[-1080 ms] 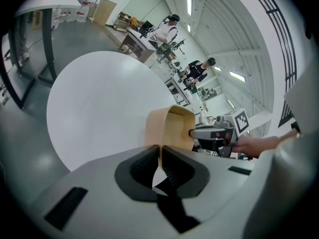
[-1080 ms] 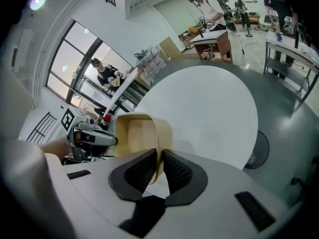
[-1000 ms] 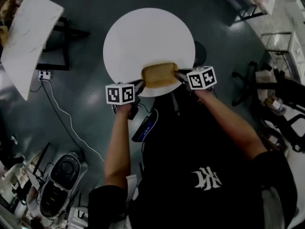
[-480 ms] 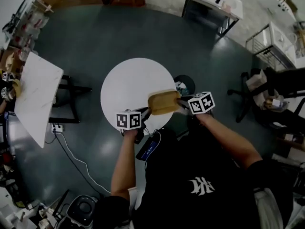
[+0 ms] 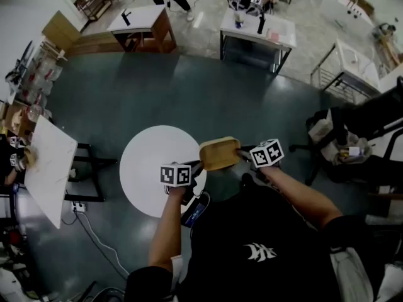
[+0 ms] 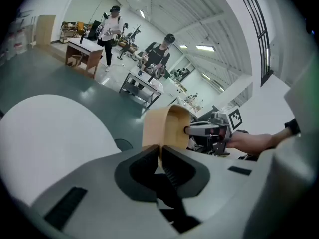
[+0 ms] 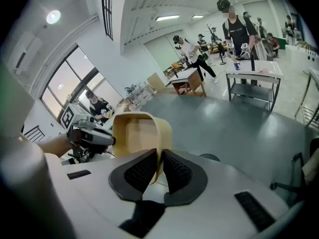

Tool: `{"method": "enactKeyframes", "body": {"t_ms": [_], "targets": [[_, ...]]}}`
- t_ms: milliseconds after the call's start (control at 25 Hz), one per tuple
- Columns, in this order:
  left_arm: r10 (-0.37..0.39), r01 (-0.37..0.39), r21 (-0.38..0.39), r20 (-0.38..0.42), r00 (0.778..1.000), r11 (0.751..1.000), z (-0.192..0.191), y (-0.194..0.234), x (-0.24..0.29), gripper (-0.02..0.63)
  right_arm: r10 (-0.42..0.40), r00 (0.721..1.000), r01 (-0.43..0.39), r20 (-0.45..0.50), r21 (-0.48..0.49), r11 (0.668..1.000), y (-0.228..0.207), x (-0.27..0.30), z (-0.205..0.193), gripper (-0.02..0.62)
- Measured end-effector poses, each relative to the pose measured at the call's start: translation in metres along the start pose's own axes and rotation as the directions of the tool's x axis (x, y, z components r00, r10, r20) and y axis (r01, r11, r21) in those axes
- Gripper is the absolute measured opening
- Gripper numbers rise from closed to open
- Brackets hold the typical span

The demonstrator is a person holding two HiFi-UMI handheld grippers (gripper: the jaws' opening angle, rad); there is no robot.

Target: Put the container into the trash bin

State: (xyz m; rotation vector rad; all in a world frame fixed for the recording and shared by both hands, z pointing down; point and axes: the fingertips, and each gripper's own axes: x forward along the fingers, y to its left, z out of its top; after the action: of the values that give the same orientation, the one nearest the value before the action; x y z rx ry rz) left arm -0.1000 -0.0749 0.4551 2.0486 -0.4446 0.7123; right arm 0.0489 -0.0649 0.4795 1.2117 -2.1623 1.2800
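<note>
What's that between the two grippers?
The tan container, pinched at one rim by the left gripper and at the opposite rim by the right gripper; the head view shows it.

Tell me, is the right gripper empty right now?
No, the right gripper has its jaws closed on the rim of the container, as the right gripper view shows.

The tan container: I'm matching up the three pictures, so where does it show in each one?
Head view: container at centre, just right of the round white table.
Left gripper view: centre, seen side-on.
Right gripper view: left of centre, its opening toward the camera.
Shared landmark: the metal-legged table where a person stands.
</note>
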Motion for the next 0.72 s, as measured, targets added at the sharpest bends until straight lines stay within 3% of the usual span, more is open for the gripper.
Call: {"method": "enactKeyframes", "body": {"t_ms": [400, 720], "targets": [[0.009, -0.009, 0.052, 0.005, 1.0, 0.999, 0.081, -0.059, 0.087, 0.029, 0.003, 0.998, -0.004, 0.059, 0.023, 1.0, -0.1, -0.065, 0.048, 0.064], [0.037, -0.037, 0.034, 0.004, 0.999, 0.999, 0.1, -0.087, 0.129, 0.029, 0.037, 0.998, -0.04, 0.059, 0.045, 0.998, -0.148, -0.091, 0.059, 0.064]]}}
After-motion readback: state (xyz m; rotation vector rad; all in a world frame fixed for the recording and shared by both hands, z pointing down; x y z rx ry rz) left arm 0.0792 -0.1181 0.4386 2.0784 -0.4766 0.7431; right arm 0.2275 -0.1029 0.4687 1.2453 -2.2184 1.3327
